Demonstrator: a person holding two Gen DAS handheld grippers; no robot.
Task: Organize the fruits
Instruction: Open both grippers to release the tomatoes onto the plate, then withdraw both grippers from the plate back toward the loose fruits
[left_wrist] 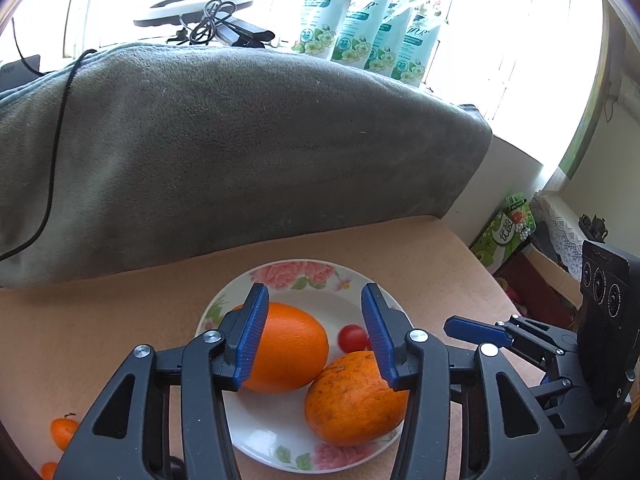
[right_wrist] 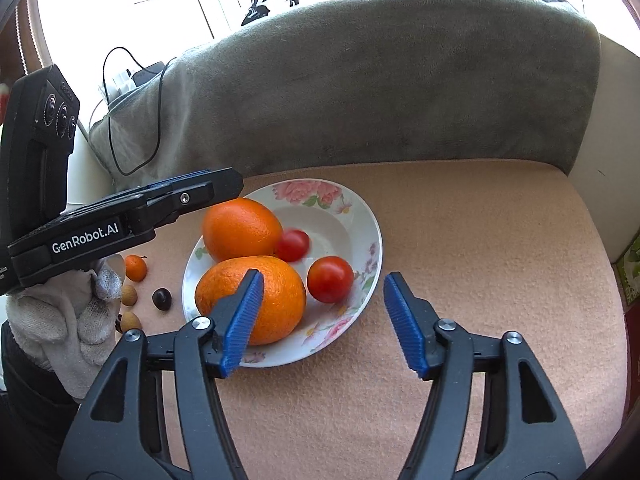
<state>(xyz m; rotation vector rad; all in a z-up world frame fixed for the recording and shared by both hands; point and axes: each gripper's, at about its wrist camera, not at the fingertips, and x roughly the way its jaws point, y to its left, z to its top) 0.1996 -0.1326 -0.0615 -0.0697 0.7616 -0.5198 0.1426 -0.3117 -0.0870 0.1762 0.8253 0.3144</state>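
Oranges (right_wrist: 251, 298) round, firm, heavy, waxy: grip across middle. Red tomatoes (right_wrist: 330, 279) soft. Left claw (left_wrist: 315, 338), right claw (right_wrist: 323, 322) gaping, empty.

a floral plate (left_wrist: 288, 276) is seen on a peach-coloured cloth (left_wrist: 120, 320), low in the frame at about six o'clock. two oranges are held on it, touching: a smooth orange (left_wrist: 290, 346) toward nine o'clock and a speckled orange (left_wrist: 352, 398) toward four o'clock. a small tomato (left_wrist: 352, 338) is tucked between them at the plate's middle. the left gripper (left_wrist: 314, 328) is poised over the plate with jaws apart, nothing being pinched. the right gripper (left_wrist: 476, 330) is glimpsed at three o'clock. a grey blanket (left_wrist: 240, 152) fills twelve o'clock. two small citrus fruits (left_wrist: 63, 432) lie at eight o'clock.
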